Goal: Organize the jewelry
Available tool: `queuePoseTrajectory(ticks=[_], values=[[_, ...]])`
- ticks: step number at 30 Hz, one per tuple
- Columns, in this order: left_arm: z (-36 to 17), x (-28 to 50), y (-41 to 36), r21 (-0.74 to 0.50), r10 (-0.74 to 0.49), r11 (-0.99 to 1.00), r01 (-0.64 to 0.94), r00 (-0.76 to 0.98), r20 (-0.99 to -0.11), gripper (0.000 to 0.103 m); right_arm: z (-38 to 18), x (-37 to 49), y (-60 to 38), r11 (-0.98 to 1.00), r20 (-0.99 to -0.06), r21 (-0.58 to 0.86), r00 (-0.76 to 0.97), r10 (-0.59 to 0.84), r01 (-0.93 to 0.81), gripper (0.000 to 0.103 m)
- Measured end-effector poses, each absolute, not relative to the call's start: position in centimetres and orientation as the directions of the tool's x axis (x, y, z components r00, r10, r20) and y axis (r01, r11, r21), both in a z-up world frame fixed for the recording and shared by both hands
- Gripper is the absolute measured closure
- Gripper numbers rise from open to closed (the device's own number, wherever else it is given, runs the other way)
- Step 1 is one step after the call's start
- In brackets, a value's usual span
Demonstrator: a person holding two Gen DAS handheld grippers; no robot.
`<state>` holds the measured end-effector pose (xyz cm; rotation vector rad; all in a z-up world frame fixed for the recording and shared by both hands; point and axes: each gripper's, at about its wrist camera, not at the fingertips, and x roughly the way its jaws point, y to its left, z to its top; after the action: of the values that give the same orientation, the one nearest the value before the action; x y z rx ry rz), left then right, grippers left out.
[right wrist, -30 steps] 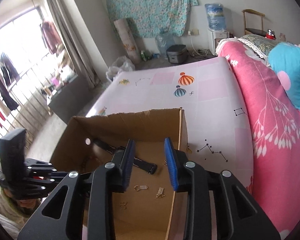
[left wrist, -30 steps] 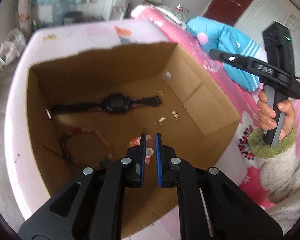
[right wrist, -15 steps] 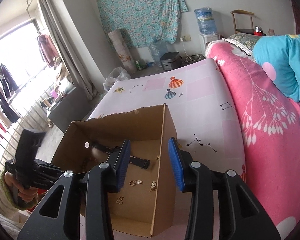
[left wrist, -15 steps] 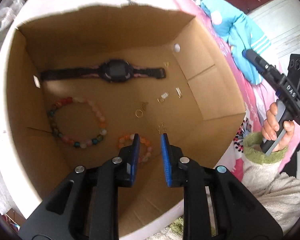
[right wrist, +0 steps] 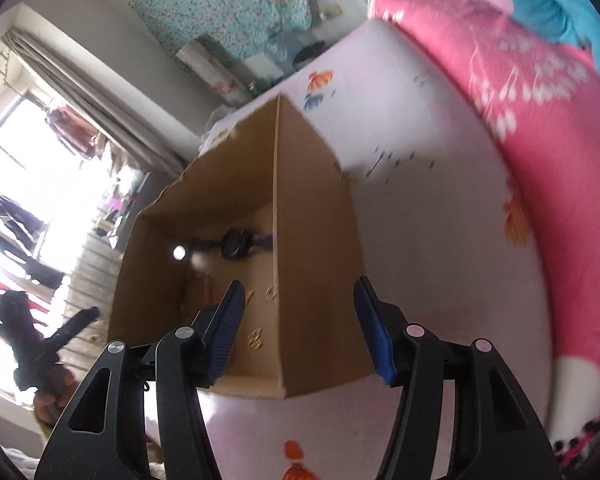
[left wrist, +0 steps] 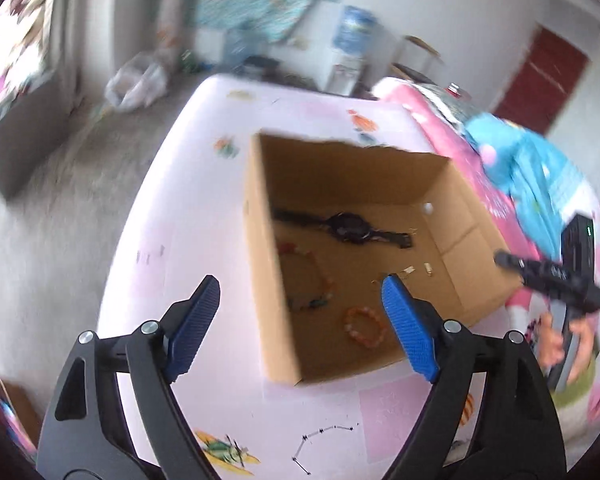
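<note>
Left gripper (left wrist: 300, 304) pulled off box (left wrist: 364, 184), both grippers opening, empty; bracelets blurred.

White walls (left wrist: 440, 8); red door (left wrist: 540, 80); bright window (right wrist: 16, 184)

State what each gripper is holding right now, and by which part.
Nothing is held. The left gripper and right gripper have both just been opening and stand empty, each straddling a wall of the cardboard box without gripping it.
</note>
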<state>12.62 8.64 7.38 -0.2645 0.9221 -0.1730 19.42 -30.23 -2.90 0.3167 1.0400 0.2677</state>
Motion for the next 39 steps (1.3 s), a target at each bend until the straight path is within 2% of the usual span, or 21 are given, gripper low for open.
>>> queuePoseTrajectory(ticks=[4, 8, 10, 12, 19, 25, 33, 35, 39], values=[[4.1, 12.3, 9.6, -0.439, -0.377, 0.898, 0.013, 0.537, -0.755, 0.023, -2.7, 18.4, -28.2, 0.952, -0.834, 0.290, 0.462, 0.302, -0.099, 0.044], [1.7, 12.2, 9.2, -0.590, -0.526, 0.807, 0.032, 0.494, -0.692, 0.023, -2.4, 18.0, -27.6, 0.962, -0.848, 0.261, 0.457, 0.270, -0.083, 0.044], [1.0, 11.9, 9.0, -0.616, -0.548, 0.787, 0.030, 0.493, -0.676, 0.021, -2.4, 17.8, -27.5, 0.962, -0.850, 0.262, 0.454, 0.267, -0.075, 0.044], [1.2, 11.5, 9.0, -0.557, -0.485, 0.830, 0.030, 0.532, -0.695, 0.021, -2.6, 17.3, -27.2, 0.952, -0.847, 0.298, 0.438, 0.300, -0.077, 0.044], [1.4, 10.8, 8.5, -0.515, -0.441, 0.857, 0.028, 0.556, -0.704, 0.020, -3.0, 13.8, -25.8, 0.963, -0.846, 0.258, 0.465, 0.261, -0.071, 0.044], [1.2, 8.5, 8.5, -0.526, -0.467, 0.849, 0.058, 0.549, -0.693, 0.020, -2.7, 11.9, -27.1, 0.958, -0.831, 0.286, 0.489, 0.265, -0.034, 0.044], [0.9, 7.0, 8.3, -0.547, -0.486, 0.835, 0.064, 0.552, -0.678, 0.020, -2.5, 11.5, -27.1, 0.973, -0.835, 0.230, 0.506, 0.216, -0.036, 0.044], [0.8, 6.6, 8.3, -0.554, -0.495, 0.829, 0.070, 0.553, -0.671, 0.020, -2.6, 11.5, -27.0, 0.975, -0.830, 0.220, 0.518, 0.208, -0.039, 0.040], [1.0, 5.9, 8.6, -0.563, -0.508, 0.822, 0.086, 0.560, -0.655, 0.019, -2.7, 11.4, -26.8, 0.982, -0.824, 0.183, 0.538, 0.176, -0.041, 0.040]])
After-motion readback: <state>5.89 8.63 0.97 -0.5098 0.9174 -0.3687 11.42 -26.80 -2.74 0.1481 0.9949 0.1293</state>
